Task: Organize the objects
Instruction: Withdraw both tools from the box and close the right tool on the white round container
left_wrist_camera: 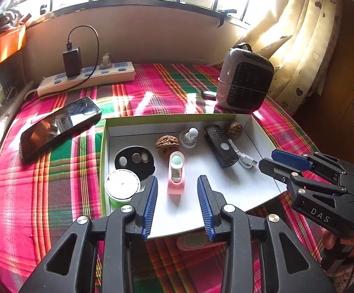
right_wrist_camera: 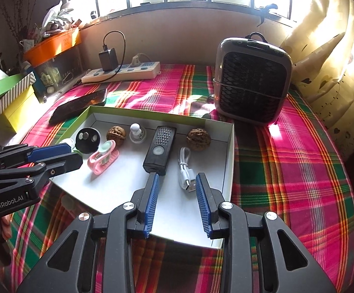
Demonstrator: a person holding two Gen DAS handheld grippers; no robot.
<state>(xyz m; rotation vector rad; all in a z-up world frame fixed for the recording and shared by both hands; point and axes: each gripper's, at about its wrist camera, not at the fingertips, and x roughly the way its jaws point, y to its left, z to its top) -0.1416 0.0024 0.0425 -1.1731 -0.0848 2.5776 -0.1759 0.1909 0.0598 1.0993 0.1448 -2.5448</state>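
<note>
Your left gripper (left_wrist_camera: 177, 205) and right gripper (right_wrist_camera: 177, 204) hover with fingers spread, gripping nothing, over the white tray (left_wrist_camera: 240, 190) on the plaid-covered bench (left_wrist_camera: 54, 171), where the pink holder (left_wrist_camera: 176, 173), black remote (right_wrist_camera: 160, 149) and white cable (right_wrist_camera: 185, 171) lie.

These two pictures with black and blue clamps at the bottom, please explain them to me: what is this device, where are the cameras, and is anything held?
There is no robot. A person holds one hand-operated tool in each hand, and a camera on each looks forward along its two fingers.

The left tool fills the bottom of the left picture; the right tool does the same in the right one. Each also appears from the side in the other view.

Both are open and hold nothing.

On the plaid cloth lies a shallow box with two walnuts, a black flashlight, a white cable, a pink device and a few small round things. Beside it are a phone, a power strip and a small heater.
</note>
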